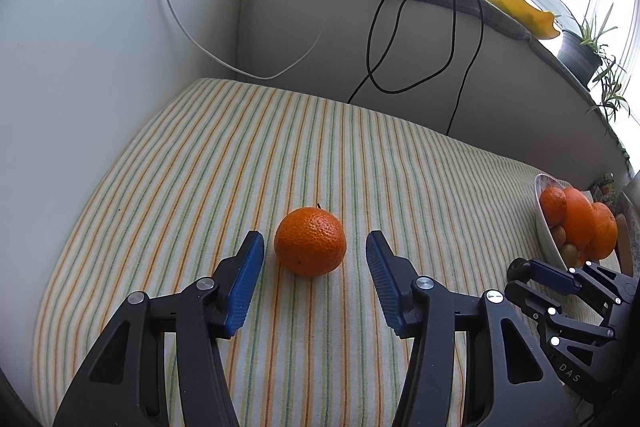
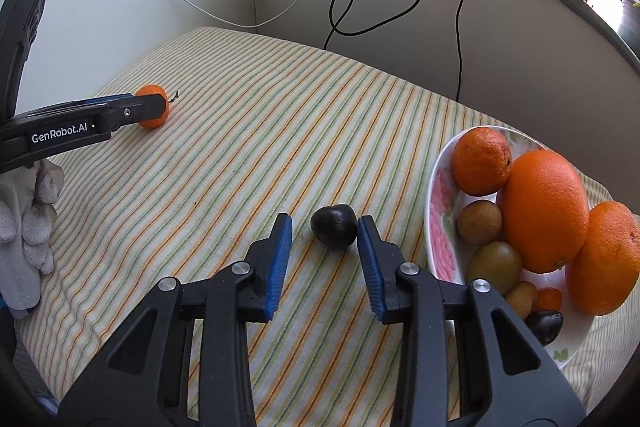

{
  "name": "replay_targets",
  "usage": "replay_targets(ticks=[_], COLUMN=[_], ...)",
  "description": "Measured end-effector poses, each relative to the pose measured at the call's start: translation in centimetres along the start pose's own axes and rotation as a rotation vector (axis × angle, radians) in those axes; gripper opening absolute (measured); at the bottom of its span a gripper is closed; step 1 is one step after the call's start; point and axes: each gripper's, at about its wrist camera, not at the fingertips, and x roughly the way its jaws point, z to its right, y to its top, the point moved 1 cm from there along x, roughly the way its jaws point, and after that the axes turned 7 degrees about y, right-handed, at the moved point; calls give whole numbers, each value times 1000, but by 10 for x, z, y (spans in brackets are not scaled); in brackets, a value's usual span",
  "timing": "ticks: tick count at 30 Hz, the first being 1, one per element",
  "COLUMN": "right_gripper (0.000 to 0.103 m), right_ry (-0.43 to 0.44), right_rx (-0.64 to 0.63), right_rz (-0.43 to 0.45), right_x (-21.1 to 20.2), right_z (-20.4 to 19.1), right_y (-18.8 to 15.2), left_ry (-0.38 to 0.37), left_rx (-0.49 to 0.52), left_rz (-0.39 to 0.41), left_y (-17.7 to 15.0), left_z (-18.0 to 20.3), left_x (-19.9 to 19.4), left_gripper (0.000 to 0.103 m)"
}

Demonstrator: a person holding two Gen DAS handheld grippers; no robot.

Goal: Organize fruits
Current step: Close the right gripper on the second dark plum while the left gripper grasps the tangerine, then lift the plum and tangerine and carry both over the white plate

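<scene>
Two grippers by two fruits
The left gripper (image 1: 315,255) stood wide around the orange (image 1: 310,241). The right gripper (image 2: 324,234) sat narrow around the plum (image 2: 333,225), not squeezing.

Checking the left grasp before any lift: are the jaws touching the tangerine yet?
Apart. The left wrist view shows striped cloth between each blue pad of the left gripper and the tangerine sitting between them.
</scene>
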Motion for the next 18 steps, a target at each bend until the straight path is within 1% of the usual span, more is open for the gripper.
replay_targets(ticks=[2, 4, 5, 6, 7, 8, 13, 18], right_gripper=[31, 25, 25, 24, 24, 24, 24, 24], right_ry=[-16, -27, -28, -22, -19, -21, -7, 10], right_rx=[-7, -6, -3, 1, 4, 4, 4, 1], right_rz=[-5, -3, -2, -1, -1, -3, 6, 23], right_x=[2, 2, 2, 2, 2, 2, 1, -6], right_z=[0, 1, 2, 2, 3, 2, 3, 1], right_y=[0, 1, 1, 1, 1, 1, 1, 0], left_ry=[3, 7, 8, 8, 5, 1, -10, -3], left_rx=[0, -6, -10, -15, -17, -18, -28, -20], left_rz=[-7, -12, -15, -19, -22, -21, -18, -5], left_y=[0, 2, 2, 2, 2, 2, 1, 1], left_z=[0, -1, -2, -3, -4, -4, -6, -2], left_x=[2, 5, 6, 6, 7, 7, 6, 3], left_gripper=[47, 47, 45, 43, 38, 37, 37, 36])
